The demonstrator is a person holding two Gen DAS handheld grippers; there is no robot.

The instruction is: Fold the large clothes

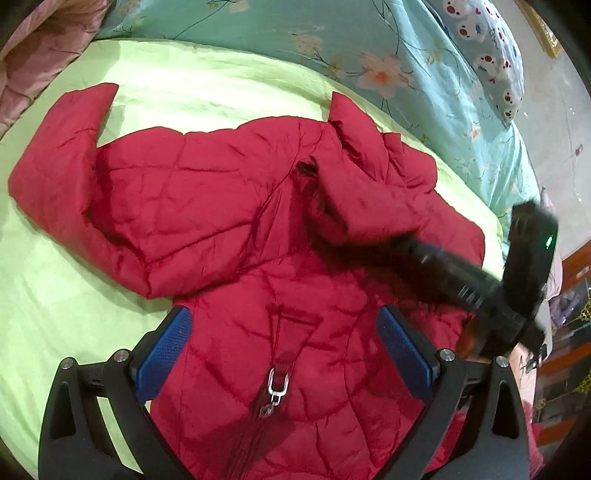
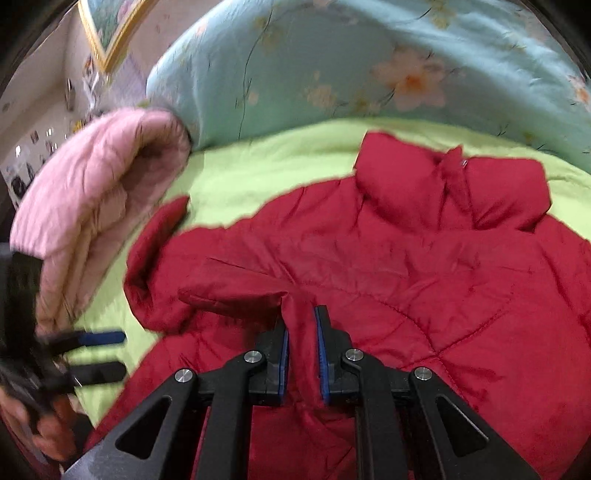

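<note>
A red quilted jacket [image 1: 229, 206] [image 2: 424, 266] lies front up on a green sheet [image 1: 184, 81], collar [image 2: 450, 184] toward the far side and zipper pull [image 1: 277, 387] near me. One sleeve [image 1: 59, 177] is spread out to the left. The other sleeve [image 1: 354, 192] [image 2: 232, 295] is folded across the chest. My right gripper [image 2: 303, 317], blurred in the left wrist view [image 1: 410, 247], is shut on a pinch of that folded sleeve. My left gripper [image 1: 284, 317] [image 2: 110, 354] hovers open over the jacket's lower front, nothing between its blue pads [image 1: 166, 350].
A pink padded garment [image 2: 92, 206] [image 1: 37, 55] lies bunched at the bed's left side. A teal floral quilt [image 1: 295, 29] [image 2: 369, 74] runs along the far edge, with a printed pillow [image 1: 487, 48] at the right. A person's hand [image 2: 48, 432] holds the left gripper.
</note>
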